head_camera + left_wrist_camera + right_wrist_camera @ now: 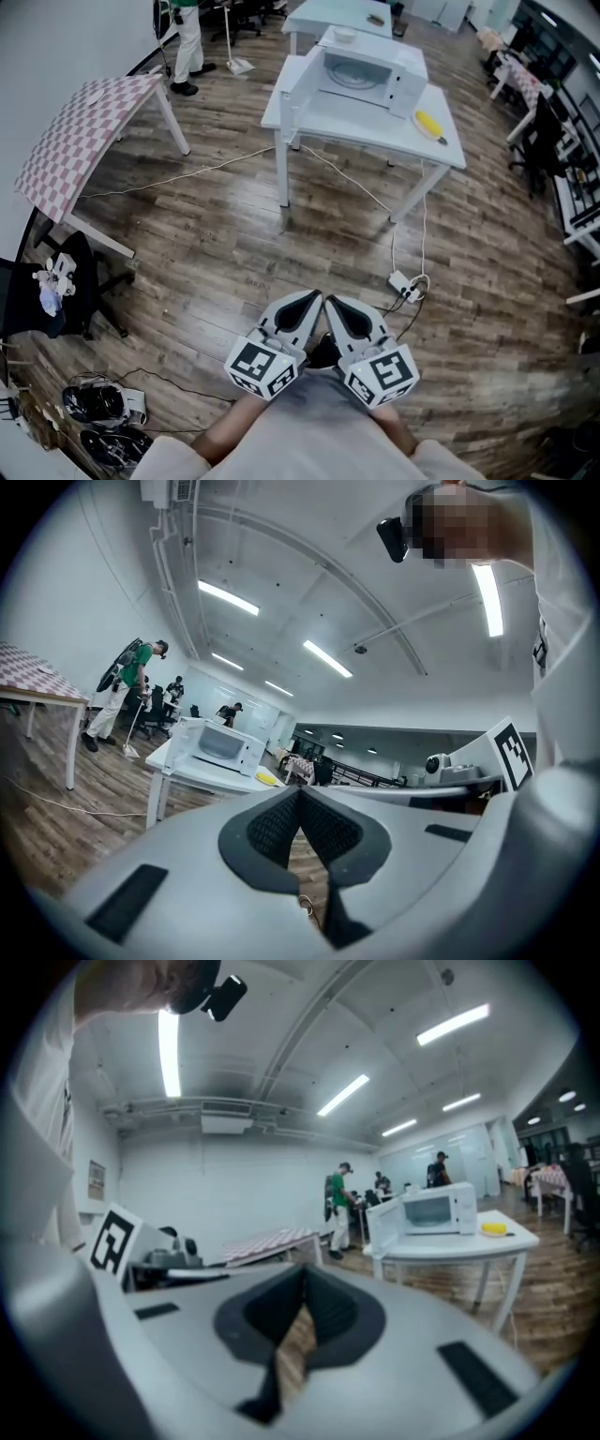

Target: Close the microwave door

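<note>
A white microwave [361,70] stands on a white table [375,127] far ahead, and its door [298,94] hangs open to the left. A yellow object [430,125] lies on the table to the microwave's right. My left gripper [307,300] and right gripper [335,304] are held low and close to my body, side by side, a long way short of the table. Both are shut with nothing between the jaws. In the left gripper view the microwave [220,745] is small beyond the left gripper [300,794]. In the right gripper view the microwave [434,1211] is beyond the right gripper [302,1274].
A table with a pink checked cloth [84,131] stands at the left. A power strip [405,283] and cables lie on the wood floor between me and the table. A black chair [66,281] is near left. A person with a broom [187,47] works at the back.
</note>
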Tool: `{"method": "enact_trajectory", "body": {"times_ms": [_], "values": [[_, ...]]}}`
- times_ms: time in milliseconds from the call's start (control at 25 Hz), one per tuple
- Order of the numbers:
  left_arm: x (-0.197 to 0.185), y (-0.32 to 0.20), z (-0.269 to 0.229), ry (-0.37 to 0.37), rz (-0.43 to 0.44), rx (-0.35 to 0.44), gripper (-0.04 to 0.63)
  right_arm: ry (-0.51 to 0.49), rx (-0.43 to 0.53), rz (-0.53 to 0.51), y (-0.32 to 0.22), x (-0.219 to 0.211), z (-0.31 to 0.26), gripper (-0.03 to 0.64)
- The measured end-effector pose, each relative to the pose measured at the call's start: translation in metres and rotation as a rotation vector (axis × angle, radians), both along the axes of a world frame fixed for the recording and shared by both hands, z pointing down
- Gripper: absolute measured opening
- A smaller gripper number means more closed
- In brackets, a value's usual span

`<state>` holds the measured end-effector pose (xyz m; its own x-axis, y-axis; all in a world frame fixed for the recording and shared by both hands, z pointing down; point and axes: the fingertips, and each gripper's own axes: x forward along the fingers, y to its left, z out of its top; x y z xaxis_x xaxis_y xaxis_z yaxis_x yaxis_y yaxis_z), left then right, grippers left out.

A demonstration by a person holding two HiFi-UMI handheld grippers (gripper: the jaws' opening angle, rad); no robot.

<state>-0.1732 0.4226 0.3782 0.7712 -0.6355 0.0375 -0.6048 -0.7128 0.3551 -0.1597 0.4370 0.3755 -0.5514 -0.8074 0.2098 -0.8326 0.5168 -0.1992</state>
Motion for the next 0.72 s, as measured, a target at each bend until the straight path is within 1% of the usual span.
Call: {"method": "enact_trajectory", "body": {"times_ms": [240,360,480,720], "values": [[-0.004,-0.006,0.011,0.003,-0.004,-0.029,0.017,-0.002,-0.009,-0.008,-0.012,-0.003,0.007,0.023],[-0.006,-0.014,0.014,0.014,-0.003,-0.042,0.017,-0.016,0.004,0.006,-0.022,-0.003,0.01,0.023],[-0.006,-0.026,0.019,0.008,0.0,-0.06,0.017,-0.029,0.003,0.014,-0.037,-0.003,0.014,0.023],[-0.001,-0.058,0.018,0.003,-0.008,-0.057,0.017,-0.019,-0.018,-0.001,-0.069,0.002,0.018,0.023]]}}
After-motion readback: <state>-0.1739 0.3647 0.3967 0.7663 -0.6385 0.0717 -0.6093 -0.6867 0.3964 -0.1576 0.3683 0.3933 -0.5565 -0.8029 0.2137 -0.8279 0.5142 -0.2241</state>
